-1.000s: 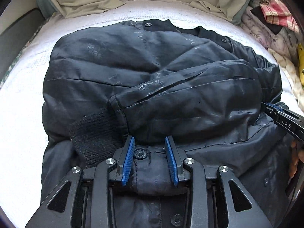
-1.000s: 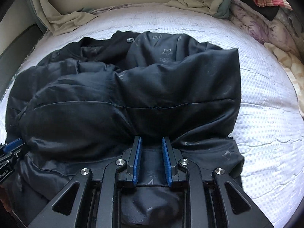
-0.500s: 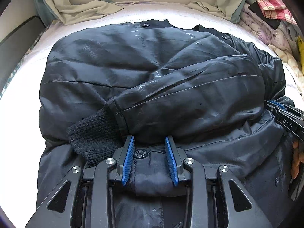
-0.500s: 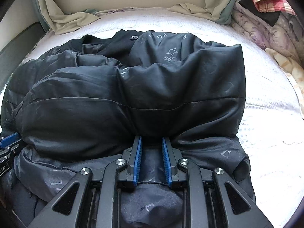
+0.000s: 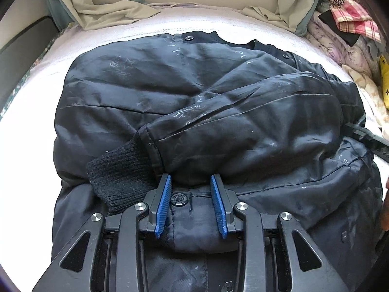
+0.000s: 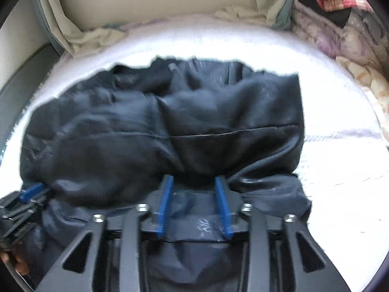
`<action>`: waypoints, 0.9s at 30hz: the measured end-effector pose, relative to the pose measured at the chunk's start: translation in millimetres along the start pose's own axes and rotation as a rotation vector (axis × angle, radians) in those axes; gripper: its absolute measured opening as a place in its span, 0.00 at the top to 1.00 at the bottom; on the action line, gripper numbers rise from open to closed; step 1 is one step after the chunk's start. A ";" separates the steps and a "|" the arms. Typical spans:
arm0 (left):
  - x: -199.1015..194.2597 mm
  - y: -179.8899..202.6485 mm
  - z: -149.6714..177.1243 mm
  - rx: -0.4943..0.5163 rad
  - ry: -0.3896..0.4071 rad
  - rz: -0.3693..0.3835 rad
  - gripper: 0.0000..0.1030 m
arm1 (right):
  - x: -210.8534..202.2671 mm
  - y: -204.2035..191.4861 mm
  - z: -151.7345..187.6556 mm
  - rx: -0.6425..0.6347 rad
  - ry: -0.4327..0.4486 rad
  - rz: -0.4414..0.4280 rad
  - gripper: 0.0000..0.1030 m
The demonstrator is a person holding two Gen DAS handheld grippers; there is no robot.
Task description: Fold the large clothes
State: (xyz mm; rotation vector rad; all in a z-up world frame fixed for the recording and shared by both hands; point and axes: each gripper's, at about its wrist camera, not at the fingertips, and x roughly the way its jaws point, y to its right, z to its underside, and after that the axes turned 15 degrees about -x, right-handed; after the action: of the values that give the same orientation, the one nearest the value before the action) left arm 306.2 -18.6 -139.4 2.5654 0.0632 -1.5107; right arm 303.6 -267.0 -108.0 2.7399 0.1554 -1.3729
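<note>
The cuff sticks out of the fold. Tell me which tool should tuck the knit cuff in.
Left. The knit cuff lies right beside the left tool, just left of its fingers. The right tool sits further right along the jacket, past the bulky sleeve.

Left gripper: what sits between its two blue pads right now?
In the left wrist view, the left gripper has a fold of the black jacket hem between its pads, with a snap button beside the left pad.

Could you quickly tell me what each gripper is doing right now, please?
Left gripper: shut on the black jacket, pinching its lower hem by a snap button.
Right gripper: shut on the jacket's hem too; the view is blurred.
</note>
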 end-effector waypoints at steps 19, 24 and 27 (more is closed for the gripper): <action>4.9 -2.5 3.2 -0.008 0.003 -0.001 0.63 | 34.5 -52.3 44.5 -0.187 -0.020 0.007 0.57; 5.0 -2.6 2.9 -0.013 0.004 0.000 0.63 | 39.5 -52.2 42.8 -0.179 -0.018 0.007 0.57; 1.5 -1.9 1.8 -0.020 -0.006 0.008 0.60 | 35.8 -49.9 40.5 -0.155 -0.013 -0.010 0.56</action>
State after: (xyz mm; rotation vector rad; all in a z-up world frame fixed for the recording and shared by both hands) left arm 305.2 -17.1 -141.7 2.5430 0.0663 -1.5069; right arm 286.7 -219.9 -161.9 2.6066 0.2627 -1.3210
